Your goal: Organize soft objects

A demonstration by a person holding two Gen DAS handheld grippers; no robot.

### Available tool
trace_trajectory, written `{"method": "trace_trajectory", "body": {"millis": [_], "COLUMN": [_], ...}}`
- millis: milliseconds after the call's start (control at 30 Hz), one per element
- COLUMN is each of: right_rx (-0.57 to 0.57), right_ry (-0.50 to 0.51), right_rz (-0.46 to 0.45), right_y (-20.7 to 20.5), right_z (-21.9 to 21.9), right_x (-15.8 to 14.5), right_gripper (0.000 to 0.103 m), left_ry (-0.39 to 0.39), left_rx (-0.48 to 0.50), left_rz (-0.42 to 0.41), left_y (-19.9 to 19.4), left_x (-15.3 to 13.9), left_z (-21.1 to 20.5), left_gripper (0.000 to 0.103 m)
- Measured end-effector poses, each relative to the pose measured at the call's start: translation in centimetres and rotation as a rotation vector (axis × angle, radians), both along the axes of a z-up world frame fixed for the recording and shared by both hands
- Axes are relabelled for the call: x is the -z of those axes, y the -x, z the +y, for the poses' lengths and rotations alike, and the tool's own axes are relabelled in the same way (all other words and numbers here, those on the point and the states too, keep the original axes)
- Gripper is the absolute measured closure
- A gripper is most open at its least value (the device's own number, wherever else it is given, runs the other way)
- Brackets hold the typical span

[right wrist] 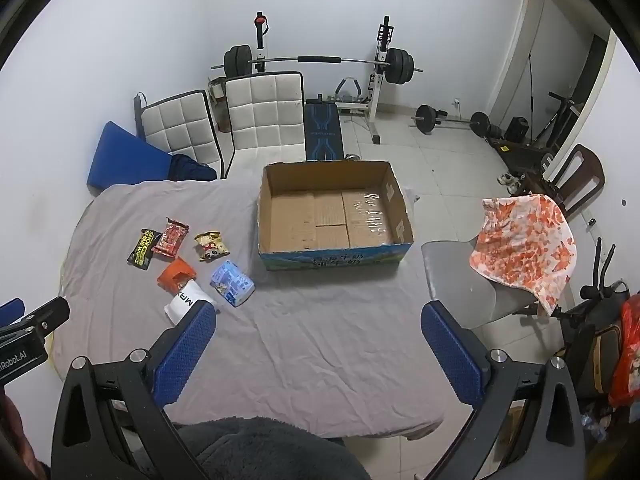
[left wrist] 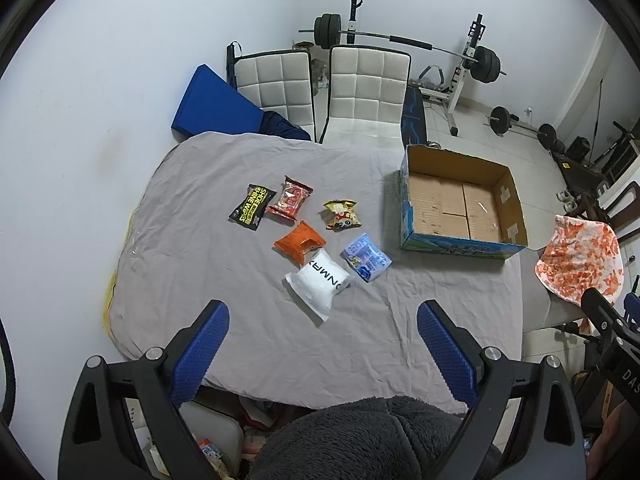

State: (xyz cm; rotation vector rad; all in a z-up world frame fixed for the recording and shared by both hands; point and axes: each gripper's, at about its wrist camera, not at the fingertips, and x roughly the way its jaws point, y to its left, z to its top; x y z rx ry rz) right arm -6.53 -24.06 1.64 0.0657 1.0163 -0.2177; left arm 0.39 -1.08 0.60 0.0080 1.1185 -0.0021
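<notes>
Several soft packets lie on the grey-sheeted table (left wrist: 240,332): a black packet (left wrist: 252,207), a red packet (left wrist: 289,198), a yellow packet (left wrist: 341,215), an orange packet (left wrist: 300,243), a blue packet (left wrist: 366,258) and a white pouch (left wrist: 318,284). An open, empty cardboard box (left wrist: 460,204) stands at the table's right. My left gripper (left wrist: 322,316) is open and empty, held above the near table edge, just short of the white pouch. My right gripper (right wrist: 318,318) is open and empty, over the table in front of the box (right wrist: 334,210); the packets (right wrist: 232,282) lie to its left.
Two white padded chairs (left wrist: 360,88) and a blue cushion (left wrist: 212,100) stand behind the table. A grey chair with an orange-patterned cloth (right wrist: 524,240) is to the right. Weight bench and barbells (right wrist: 320,60) stand along the back wall. A dark fleece (left wrist: 360,440) lies at the near edge.
</notes>
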Motion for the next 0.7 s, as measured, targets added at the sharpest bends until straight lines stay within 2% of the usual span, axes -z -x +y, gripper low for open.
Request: {"method": "trace_trajectory", "body": {"millis": [700], "right_rx": [0.010], "right_ry": [0.000], "right_rz": [-0.013], "right_y": [0.3], "right_z": [-0.2], "right_x": [-1.2], "right_gripper": [0.000], "left_ry": [0.010], "left_rx": [0.006], "left_rz": [-0.008], "left_y": [0.2], "left_x": [-0.4], "left_z": [-0.3], "left_gripper": [0.006]}}
